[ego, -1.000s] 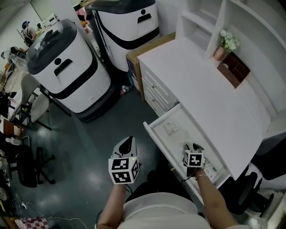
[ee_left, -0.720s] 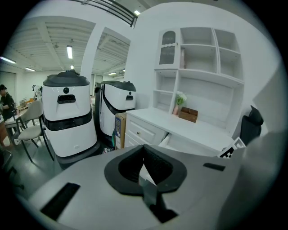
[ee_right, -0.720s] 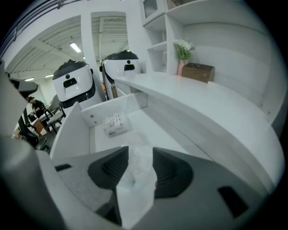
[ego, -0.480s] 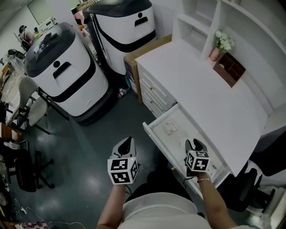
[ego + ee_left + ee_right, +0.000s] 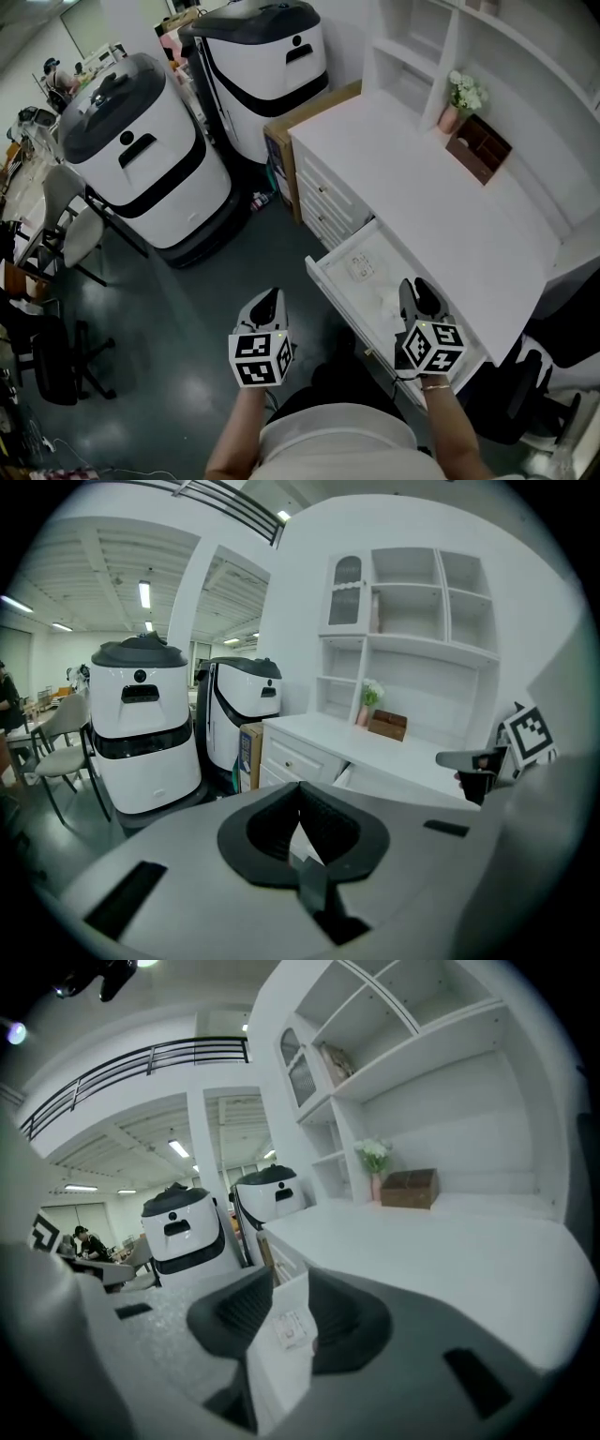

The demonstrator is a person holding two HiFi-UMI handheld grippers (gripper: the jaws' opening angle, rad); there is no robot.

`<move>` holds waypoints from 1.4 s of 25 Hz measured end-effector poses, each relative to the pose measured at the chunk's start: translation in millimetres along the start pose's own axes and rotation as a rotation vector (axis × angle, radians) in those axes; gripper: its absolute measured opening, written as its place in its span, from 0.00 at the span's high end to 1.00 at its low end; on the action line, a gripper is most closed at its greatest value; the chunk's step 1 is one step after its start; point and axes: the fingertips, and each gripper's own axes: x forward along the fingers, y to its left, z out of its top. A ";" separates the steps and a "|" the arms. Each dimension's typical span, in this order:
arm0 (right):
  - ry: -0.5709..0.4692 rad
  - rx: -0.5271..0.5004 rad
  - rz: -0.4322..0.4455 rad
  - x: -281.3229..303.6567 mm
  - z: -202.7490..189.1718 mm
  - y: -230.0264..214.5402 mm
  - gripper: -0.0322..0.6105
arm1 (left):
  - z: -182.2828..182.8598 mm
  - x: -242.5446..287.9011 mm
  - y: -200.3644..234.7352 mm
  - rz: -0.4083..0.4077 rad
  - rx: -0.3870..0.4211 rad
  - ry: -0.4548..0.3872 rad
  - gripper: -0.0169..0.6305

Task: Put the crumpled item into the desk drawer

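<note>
Dark ribbed pads on your right gripper [image 5: 281,1307] stand apart with nothing gripped. They have just been closing a little, and through the gap you see only the white drawer floor and a small label card [image 5: 291,1330] lying on it. In the head view that gripper hangs above the open drawer [image 5: 330,292], not down inside it. Your left gripper [image 5: 298,817] has its pads meeting at the tips, empty, held out over the dark floor beside the drawer front.

I take the crumpled item [image 5: 386,300] to be the faint pale lump on the drawer floor just ahead of your right gripper. White on white, it is hard to be sure.

If so, the risk lies in shutting the drawer:
- A crumpled thing can spring up and catch under the desk [image 5: 450,216] top as the drawer slides, jamming it or spilling over the rim.
- Push off-centre on so long a front and the drawer may skew on its runners.
- Your right gripper is close to the desk edge, so a careless swing could knock the drawer or dip back in and drag the item out.
</note>
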 end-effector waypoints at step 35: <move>-0.117 -0.045 0.126 -62.3 54.0 57.5 0.95 | 18.8 -48.0 10.0 0.011 -0.008 -0.114 0.98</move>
